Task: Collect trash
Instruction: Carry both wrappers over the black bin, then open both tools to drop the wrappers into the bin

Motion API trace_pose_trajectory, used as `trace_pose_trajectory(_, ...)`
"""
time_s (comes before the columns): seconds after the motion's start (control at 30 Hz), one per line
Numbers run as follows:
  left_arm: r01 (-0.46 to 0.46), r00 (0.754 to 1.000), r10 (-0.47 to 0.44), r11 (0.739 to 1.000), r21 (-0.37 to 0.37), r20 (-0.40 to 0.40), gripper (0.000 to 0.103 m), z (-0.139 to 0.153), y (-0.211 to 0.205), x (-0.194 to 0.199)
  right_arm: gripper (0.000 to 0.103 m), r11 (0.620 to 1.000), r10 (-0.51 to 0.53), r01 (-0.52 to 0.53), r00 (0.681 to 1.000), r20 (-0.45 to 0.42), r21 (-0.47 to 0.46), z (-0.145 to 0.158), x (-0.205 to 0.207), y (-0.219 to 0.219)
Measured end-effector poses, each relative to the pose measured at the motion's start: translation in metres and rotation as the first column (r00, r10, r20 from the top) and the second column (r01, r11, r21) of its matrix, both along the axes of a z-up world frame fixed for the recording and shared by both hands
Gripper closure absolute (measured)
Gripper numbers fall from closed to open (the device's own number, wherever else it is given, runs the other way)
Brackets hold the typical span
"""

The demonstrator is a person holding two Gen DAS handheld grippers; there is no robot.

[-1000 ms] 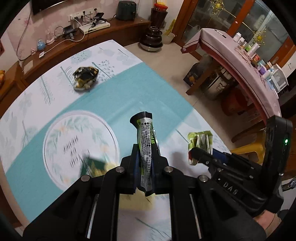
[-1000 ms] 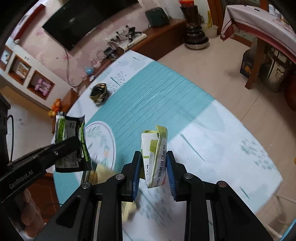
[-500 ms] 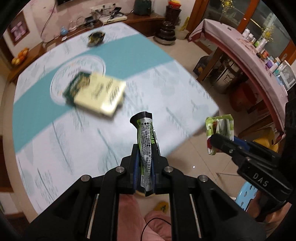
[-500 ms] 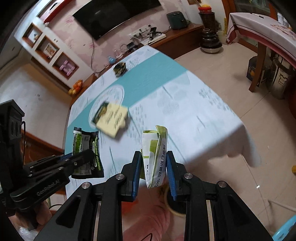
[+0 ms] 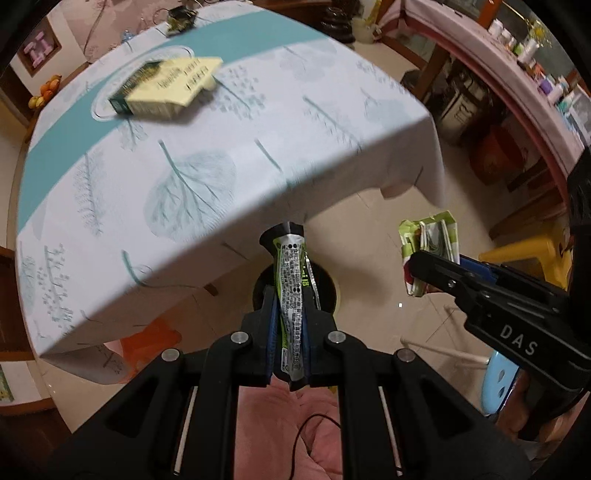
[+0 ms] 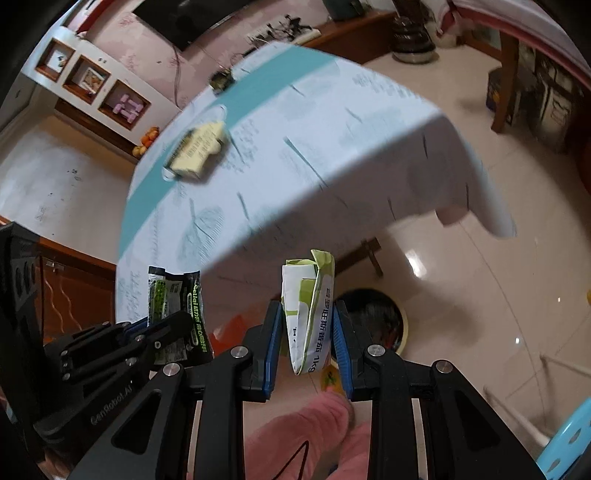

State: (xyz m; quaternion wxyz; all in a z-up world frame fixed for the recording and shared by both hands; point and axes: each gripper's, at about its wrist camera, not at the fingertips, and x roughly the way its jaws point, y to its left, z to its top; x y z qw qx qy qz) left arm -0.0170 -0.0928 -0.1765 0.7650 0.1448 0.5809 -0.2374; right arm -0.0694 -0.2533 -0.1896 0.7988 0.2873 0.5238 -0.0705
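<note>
My left gripper [image 5: 291, 301] is shut on a black and green snack wrapper [image 5: 290, 258], which stands up between the pads. It hangs past the table's near edge, over a dark round bin [image 5: 334, 291] on the floor. To its right, my right gripper [image 5: 432, 267] is shut on a folded green and white carton [image 5: 428, 240]. In the right wrist view the right gripper [image 6: 308, 332] pinches that carton [image 6: 310, 295] above the bin [image 6: 384, 317]. The left gripper [image 6: 173, 326] with its wrapper [image 6: 173, 295] is at the lower left.
The table [image 5: 221, 166] wears a white and teal leaf-print cloth. A yellow box [image 5: 166, 88] lies on it, with a crumpled wrapper [image 5: 181, 16] at the far end. A person's pink-clad legs [image 5: 288, 424] are below me. A blue stool [image 5: 506, 380] and a yellow stool [image 5: 524, 254] stand to the right.
Both grippers have drawn back from over the tabletop, past its near edge, and sunk lower; the bin has come into view beneath them. Each still holds its piece of trash.
</note>
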Motion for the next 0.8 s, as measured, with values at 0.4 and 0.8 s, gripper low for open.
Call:
trace_pose_trajectory(0.4,0.085,0.996,-0.084,0.995,0.046,-0.026,0.094,-0.143,-0.006,-0.006,0.077,0.999,-0.034,0.038,0.990,-0.140,0.027,-0.163,-0.007,0.002)
trace_pose_trajectory(0.8,0.154,0.987,-0.150,0.986,0.070,-0.054,0.079,-0.257,-0.015,0.006,0.064,0.996,-0.027,0.045,0.972,-0.233,0.071,-0.306,0.013,0.002)
